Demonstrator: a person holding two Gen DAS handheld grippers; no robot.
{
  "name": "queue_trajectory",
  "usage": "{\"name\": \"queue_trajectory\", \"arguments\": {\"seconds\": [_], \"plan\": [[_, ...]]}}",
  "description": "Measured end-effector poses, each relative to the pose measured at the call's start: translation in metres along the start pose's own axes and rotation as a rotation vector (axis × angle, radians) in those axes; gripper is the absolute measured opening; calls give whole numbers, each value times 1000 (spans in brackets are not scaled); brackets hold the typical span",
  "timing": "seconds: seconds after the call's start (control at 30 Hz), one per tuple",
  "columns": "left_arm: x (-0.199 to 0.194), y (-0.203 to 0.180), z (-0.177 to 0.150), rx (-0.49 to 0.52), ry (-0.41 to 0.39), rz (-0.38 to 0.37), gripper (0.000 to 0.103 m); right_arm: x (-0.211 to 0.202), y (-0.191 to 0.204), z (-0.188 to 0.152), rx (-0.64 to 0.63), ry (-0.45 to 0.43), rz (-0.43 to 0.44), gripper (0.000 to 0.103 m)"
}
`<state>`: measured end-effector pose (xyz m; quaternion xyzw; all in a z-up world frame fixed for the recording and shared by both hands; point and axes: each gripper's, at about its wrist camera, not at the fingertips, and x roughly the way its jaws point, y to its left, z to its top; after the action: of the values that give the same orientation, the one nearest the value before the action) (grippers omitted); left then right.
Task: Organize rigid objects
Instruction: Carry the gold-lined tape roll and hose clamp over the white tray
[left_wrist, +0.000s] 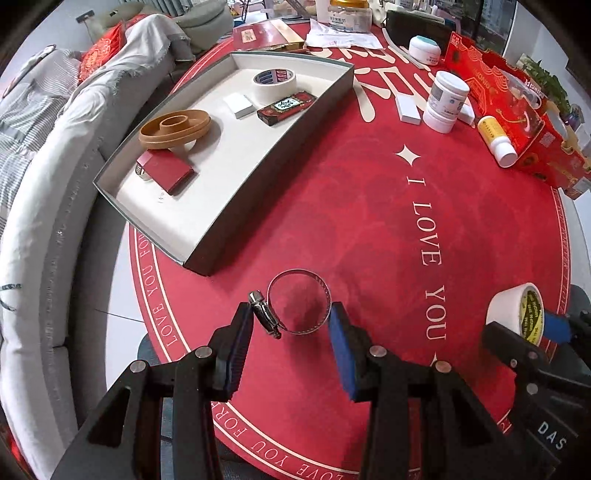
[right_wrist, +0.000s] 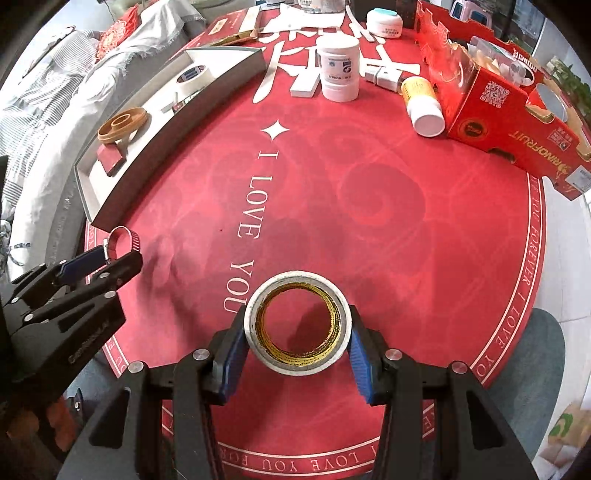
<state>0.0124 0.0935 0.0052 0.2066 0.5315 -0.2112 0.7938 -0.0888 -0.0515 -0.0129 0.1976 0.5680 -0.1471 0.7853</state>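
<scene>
My left gripper (left_wrist: 291, 317) is shut on a metal hose clamp (left_wrist: 295, 274): one pad presses its screw housing, the other its band. The clamp hangs just above the red round mat (left_wrist: 369, 206), casting a shadow. In the right wrist view that left gripper (right_wrist: 118, 254) and the clamp (right_wrist: 135, 242) sit at the left, near the tray's front corner. My right gripper (right_wrist: 297, 328) is shut on a white tape roll (right_wrist: 255, 321) with a yellow-printed core, held over the mat. A grey tray (left_wrist: 236, 206) with a white floor lies to the upper left.
The tray holds a white tape roll (left_wrist: 274, 81), a brown ring (left_wrist: 175, 129), a red box (left_wrist: 168, 171), a white block (left_wrist: 239, 105) and a patterned box (left_wrist: 287, 107). A white jar (right_wrist: 339, 68), a yellow bottle (right_wrist: 421, 101) and a red carton (right_wrist: 509, 107) stand far right. A sofa (left_wrist: 44, 206) borders the left.
</scene>
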Motion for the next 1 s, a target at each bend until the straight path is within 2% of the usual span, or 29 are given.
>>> {"name": "queue_trajectory", "arguments": {"seconds": [1.0], "plan": [[8, 6, 3, -49, 3, -39, 45, 10, 9, 4, -17, 41, -37, 50]]}}
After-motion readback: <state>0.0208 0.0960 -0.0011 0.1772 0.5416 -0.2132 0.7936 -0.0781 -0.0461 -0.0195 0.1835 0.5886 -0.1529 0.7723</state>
